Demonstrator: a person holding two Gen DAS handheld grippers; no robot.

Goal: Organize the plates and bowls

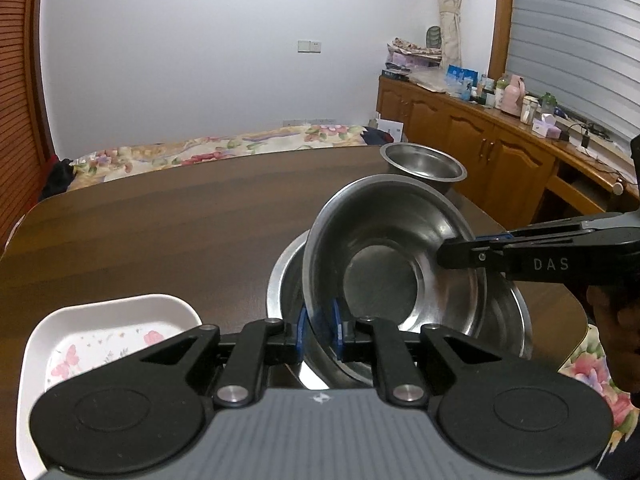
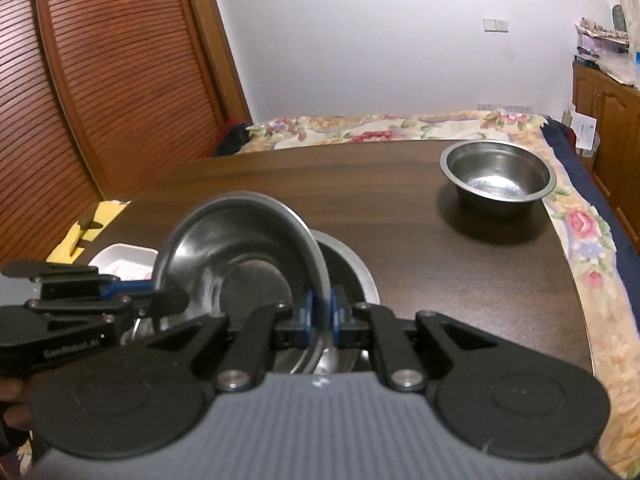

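Observation:
A shallow steel bowl (image 1: 384, 264) is tilted on edge above a larger steel basin (image 1: 516, 320) on the dark wooden table (image 1: 180, 232). My left gripper (image 1: 319, 330) is shut on the bowl's near rim. My right gripper (image 2: 320, 320) is shut on the opposite rim of the same bowl (image 2: 240, 256); it shows in the left wrist view (image 1: 448, 258) coming in from the right. The left gripper shows in the right wrist view (image 2: 160, 300) from the left. The basin (image 2: 356, 272) lies under the bowl.
A deeper steel bowl (image 1: 424, 164) (image 2: 498, 176) stands at the table's far right corner. A white flowered dish (image 1: 100, 344) (image 2: 124, 260) sits at the near left. A bed with floral cover (image 2: 380, 128) lies beyond the table; wooden cabinets (image 1: 480, 136) stand at right.

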